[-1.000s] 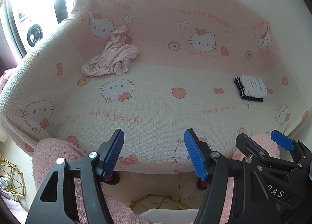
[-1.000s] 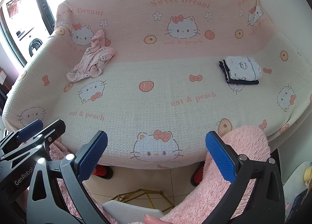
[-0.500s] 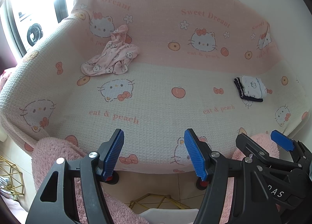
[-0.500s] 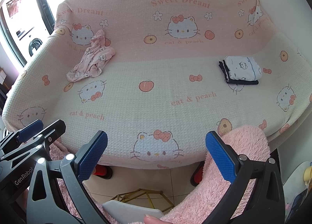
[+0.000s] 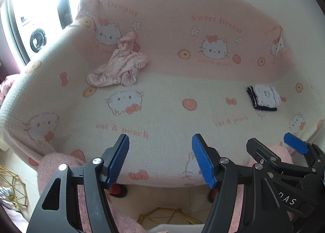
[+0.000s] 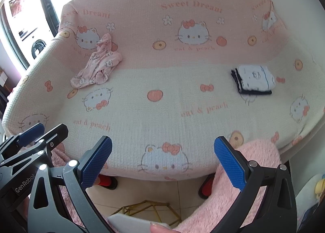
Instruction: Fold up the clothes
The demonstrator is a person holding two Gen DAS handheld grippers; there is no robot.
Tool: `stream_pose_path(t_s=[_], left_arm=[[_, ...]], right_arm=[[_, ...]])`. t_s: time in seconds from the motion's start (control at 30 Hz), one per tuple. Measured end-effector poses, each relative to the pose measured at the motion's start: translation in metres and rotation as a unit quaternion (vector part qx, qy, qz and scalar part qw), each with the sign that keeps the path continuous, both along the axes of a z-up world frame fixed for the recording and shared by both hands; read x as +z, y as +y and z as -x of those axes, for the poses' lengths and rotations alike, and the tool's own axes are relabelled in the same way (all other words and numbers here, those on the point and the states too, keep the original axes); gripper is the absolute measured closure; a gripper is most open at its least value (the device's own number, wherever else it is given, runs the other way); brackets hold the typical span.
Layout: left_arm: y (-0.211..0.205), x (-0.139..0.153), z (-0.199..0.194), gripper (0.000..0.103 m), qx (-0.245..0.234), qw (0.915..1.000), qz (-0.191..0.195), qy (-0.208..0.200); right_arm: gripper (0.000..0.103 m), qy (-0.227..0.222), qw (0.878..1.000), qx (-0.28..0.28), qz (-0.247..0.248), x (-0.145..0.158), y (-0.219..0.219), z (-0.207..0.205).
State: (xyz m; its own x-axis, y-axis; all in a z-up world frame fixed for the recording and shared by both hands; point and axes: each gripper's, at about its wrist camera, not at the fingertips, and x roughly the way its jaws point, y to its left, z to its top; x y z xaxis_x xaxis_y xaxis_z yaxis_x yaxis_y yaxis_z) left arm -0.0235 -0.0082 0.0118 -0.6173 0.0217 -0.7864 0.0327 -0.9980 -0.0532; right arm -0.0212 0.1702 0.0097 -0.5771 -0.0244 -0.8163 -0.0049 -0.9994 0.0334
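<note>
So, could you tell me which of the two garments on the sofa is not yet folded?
The pink printed garment, crumpled against the backrest; the white garment is a neat folded stack.

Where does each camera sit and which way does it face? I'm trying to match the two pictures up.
Left wrist: on the left gripper, facing the covered sofa; its open blue fingers show, the right gripper at right.
Right wrist: on the right gripper, facing the sofa; its open fingers, the left gripper and a fingertip show.
Shared: crumpled pink garment, folded white pile.
</note>
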Motion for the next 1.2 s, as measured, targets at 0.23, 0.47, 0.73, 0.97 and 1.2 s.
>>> stream_pose_path(t_s=[0.23, 0.47, 0.73, 0.97, 1.2], left_arm=[[-0.015, 0.017, 0.040, 0.037, 0.015, 0.9992, 0.021, 0.032], [-0.029, 0.015, 0.091, 0.037, 0.023, 0.9985, 0.030, 0.039], [-0.061, -0.022, 0.167, 0.037, 0.052, 0.9984, 0.019, 0.012], [-0.110, -0.085, 0.243, 0.037, 0.095, 0.9944, 0.011, -0.044], [-0.159, -0.151, 0.303, 0.037, 0.119, 0.9898, -0.025, -0.074]], right_arm=[[0.001, 0.028, 0.999, 0.021, -0.022, 0.018, -0.022, 0.045], [0.001, 0.035, 0.999, 0.033, -0.024, 0.019, -0.039, 0.098], [0.002, -0.001, 0.998, 0.067, 0.023, -0.014, -0.058, 0.176], [0.003, -0.048, 0.994, 0.094, 0.017, -0.073, -0.096, 0.254], [0.007, -0.089, 0.990, 0.113, -0.004, -0.136, -0.142, 0.327]])
